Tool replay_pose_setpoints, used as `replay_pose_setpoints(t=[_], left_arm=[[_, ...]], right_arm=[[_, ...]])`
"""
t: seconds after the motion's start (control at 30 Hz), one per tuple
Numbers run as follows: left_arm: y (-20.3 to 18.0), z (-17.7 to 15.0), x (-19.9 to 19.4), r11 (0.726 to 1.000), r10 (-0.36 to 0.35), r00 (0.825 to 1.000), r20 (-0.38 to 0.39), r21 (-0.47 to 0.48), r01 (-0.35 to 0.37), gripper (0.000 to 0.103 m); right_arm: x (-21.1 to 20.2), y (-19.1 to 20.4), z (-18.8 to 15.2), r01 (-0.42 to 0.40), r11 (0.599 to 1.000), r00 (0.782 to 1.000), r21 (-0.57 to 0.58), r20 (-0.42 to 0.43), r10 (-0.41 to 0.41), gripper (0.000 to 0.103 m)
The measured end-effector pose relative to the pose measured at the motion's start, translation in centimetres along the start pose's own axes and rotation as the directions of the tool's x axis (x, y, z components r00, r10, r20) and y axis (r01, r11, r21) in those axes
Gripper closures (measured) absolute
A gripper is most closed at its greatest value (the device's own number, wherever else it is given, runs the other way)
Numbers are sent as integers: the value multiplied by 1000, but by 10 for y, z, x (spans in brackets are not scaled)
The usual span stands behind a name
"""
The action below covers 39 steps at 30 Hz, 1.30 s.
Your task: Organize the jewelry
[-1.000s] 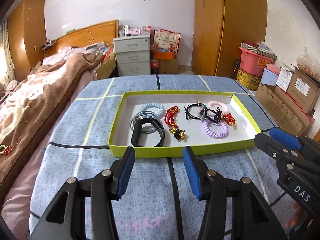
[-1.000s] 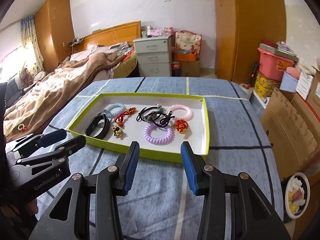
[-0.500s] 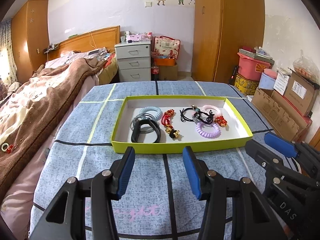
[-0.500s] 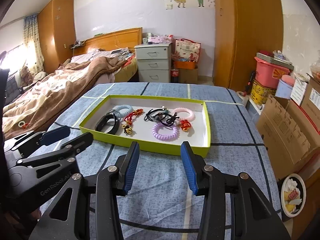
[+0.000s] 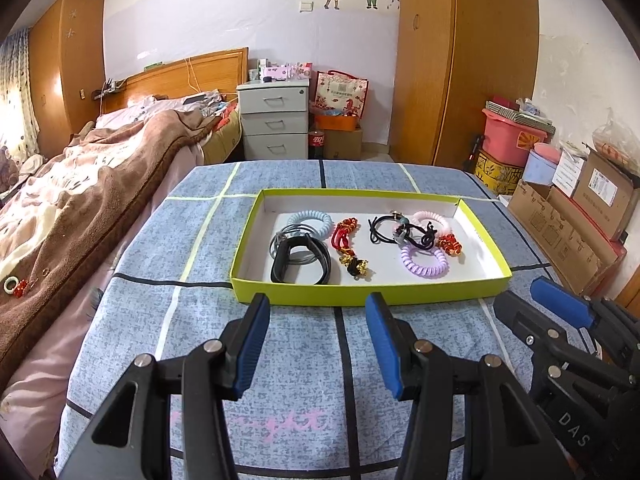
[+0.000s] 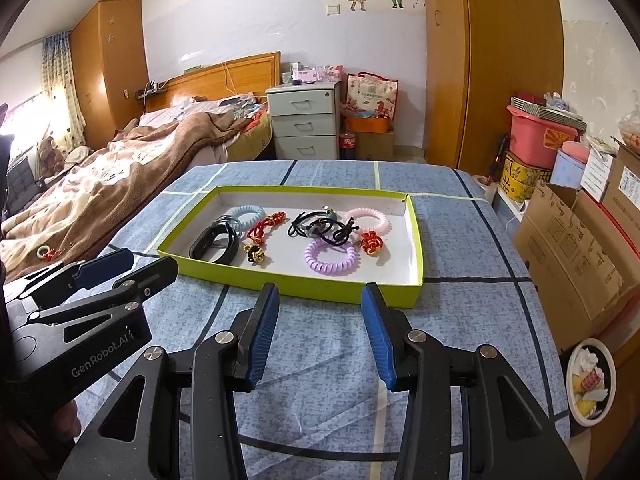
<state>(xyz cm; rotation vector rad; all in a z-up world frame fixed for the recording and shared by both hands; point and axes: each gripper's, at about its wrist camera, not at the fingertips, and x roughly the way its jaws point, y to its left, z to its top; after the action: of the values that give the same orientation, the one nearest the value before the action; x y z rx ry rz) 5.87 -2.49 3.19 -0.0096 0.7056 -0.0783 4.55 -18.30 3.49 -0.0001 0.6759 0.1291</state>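
A shallow lime-green tray (image 5: pixel 360 292) (image 6: pixel 344 291) lies on the blue checked cloth. In it are a black wristband (image 5: pixel 300 260) (image 6: pixel 214 244), a pale blue coil tie (image 5: pixel 310 222), a red and gold charm (image 5: pixel 346 240), tangled black hair ties (image 5: pixel 396 232) (image 6: pixel 320 226), a pink coil tie (image 6: pixel 368 220), a purple coil tie (image 5: pixel 424 260) (image 6: pixel 330 258) and a small red knot (image 6: pixel 372 242). My left gripper (image 5: pixel 318 304) is open just short of the tray's near wall, nothing between its blue pads. My right gripper (image 6: pixel 320 294) is open too, before the tray's right half.
The table's right edge drops to cardboard boxes (image 6: pixel 576 248) and a small bowl (image 6: pixel 590 382) on the floor. A bed with a brown blanket (image 5: pixel 80 208) runs along the left. A white drawer unit (image 5: pixel 276 124) and a wooden wardrobe (image 5: pixel 464 60) stand behind.
Both views have tilted up and drawn back a little: the tray now looks smaller and farther away. Both grippers stay open and nothing in the tray has moved.
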Motion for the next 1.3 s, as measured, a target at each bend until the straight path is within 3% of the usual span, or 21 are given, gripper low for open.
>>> replay_pose_setpoints(t=[1.3], left_arm=[[2, 2, 2, 1000, -1, 1000, -8, -11, 1, 51]], right_arm=[[1, 4, -1, -2, 1000, 1000, -5, -12, 2, 59]])
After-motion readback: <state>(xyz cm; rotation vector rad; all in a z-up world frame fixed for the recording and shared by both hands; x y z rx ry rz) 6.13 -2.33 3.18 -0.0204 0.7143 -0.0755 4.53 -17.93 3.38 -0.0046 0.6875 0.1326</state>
